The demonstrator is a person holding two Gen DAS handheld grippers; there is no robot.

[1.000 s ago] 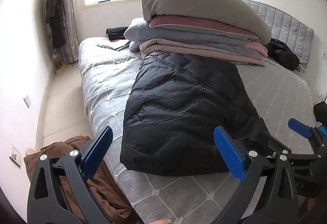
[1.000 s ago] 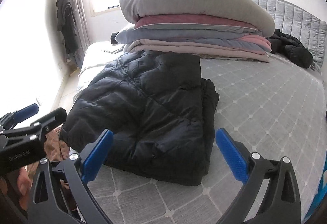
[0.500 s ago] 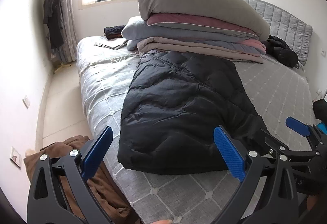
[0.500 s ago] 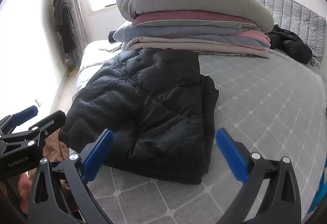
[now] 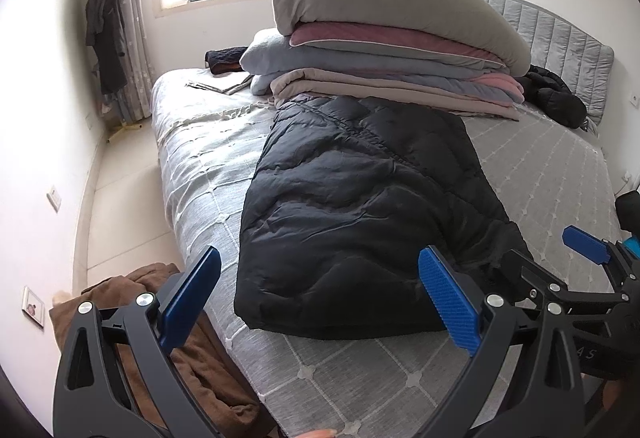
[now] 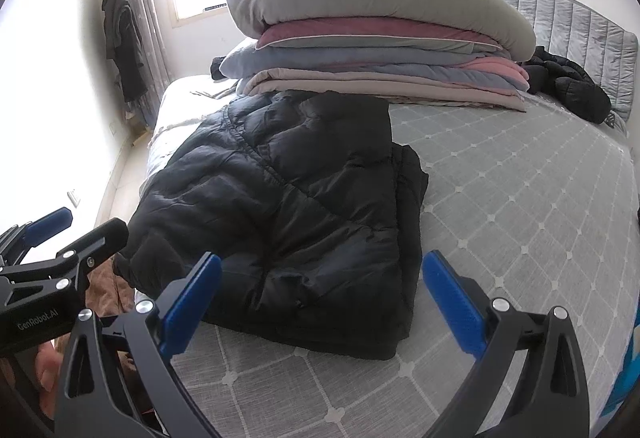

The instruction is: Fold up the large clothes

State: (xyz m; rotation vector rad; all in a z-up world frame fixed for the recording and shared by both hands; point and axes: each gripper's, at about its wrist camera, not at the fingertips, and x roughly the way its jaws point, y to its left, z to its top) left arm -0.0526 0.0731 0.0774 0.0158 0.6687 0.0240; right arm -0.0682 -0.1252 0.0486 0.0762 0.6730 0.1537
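A black puffer jacket (image 5: 360,206) (image 6: 296,206) lies folded lengthwise on the grey quilted bed (image 5: 552,166) (image 6: 520,198), its far end against a stack of bedding. My left gripper (image 5: 320,294) hovers open above the jacket's near edge at the bed's corner, nothing between its blue pads. My right gripper (image 6: 320,298) is open too, just short of the jacket's near right corner. Each gripper shows at the edge of the other's view: the right gripper (image 5: 556,258), the left gripper (image 6: 76,230).
A stack of folded quilts and a grey pillow (image 5: 384,38) (image 6: 376,34) fills the bed's far side. Another dark garment (image 5: 556,98) (image 6: 572,82) lies by the headboard. Brown cloth (image 5: 192,358) is heaped on the floor at the bed's left corner. Clothes hang by the curtain (image 5: 106,34).
Both grippers have drifted slightly back and down from the jacket, staying open. The jacket has not moved.
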